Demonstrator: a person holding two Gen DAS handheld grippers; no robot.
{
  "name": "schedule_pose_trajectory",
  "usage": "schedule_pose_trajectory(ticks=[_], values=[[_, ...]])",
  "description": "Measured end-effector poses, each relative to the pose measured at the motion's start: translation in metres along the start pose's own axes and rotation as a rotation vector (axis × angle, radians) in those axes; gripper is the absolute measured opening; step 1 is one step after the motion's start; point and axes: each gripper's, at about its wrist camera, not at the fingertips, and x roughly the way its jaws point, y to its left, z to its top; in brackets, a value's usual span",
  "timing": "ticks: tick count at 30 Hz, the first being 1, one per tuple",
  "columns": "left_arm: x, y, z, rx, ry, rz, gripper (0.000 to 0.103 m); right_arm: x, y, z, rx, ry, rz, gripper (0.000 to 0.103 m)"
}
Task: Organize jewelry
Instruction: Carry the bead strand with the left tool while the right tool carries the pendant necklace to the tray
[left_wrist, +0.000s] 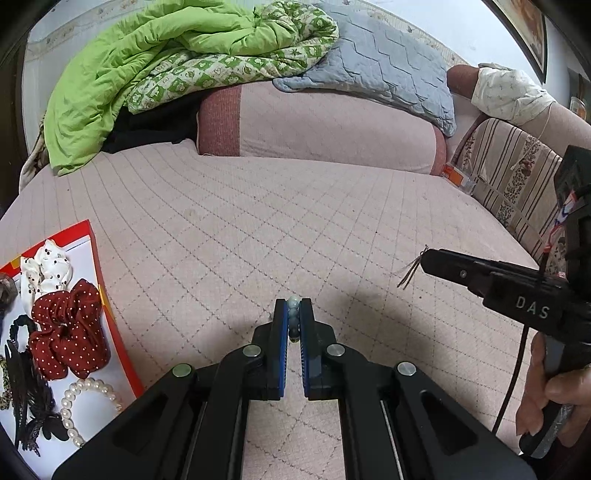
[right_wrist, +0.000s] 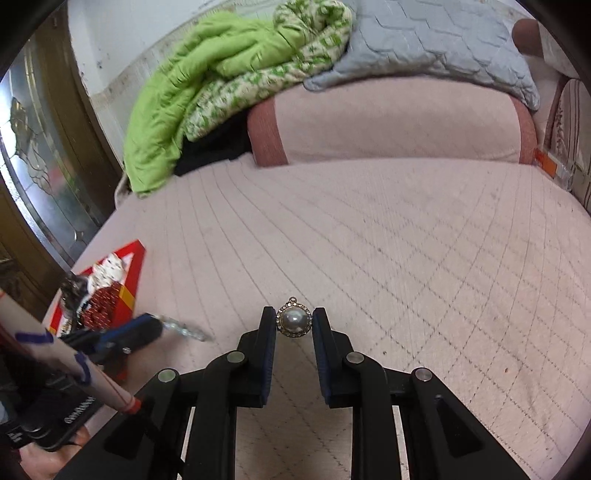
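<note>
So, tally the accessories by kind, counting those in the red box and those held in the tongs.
Scrunchies: 2, white dotted, red dotted
Pearl bracelet: 1
Black hair pieces: 2
Bead bracelet, left tongs: 1
Pearl pendant, right tongs: 1
Total: 7; box edge cropped.

both fisheye views sit low and close above a pink quilted bed cover (left_wrist: 295, 221), looking forward along black gripper fingers at the bottom of each frame. both face the crumpled green quilt (left_wrist: 122, 74) (right_wrist: 177, 92) at the upper left. the red-rimmed white cardboard box (left_wrist: 98, 266) (right_wrist: 135, 266) appears at the left edge in both.
</note>
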Motion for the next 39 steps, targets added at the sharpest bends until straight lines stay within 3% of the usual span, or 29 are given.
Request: schedule_pose_trajectory(ticks=[21, 39], values=[[-0.015, 0.007, -0.001, 0.012, -0.026, 0.038, 0.006, 0.002, 0.030, 0.004, -0.017, -0.006, 0.059, 0.021], [-0.064, 0.047, -0.006, -0.042, -0.101, 0.073, 0.006, 0.005, 0.087, 0.003, -0.070, -0.012, 0.160, 0.021]])
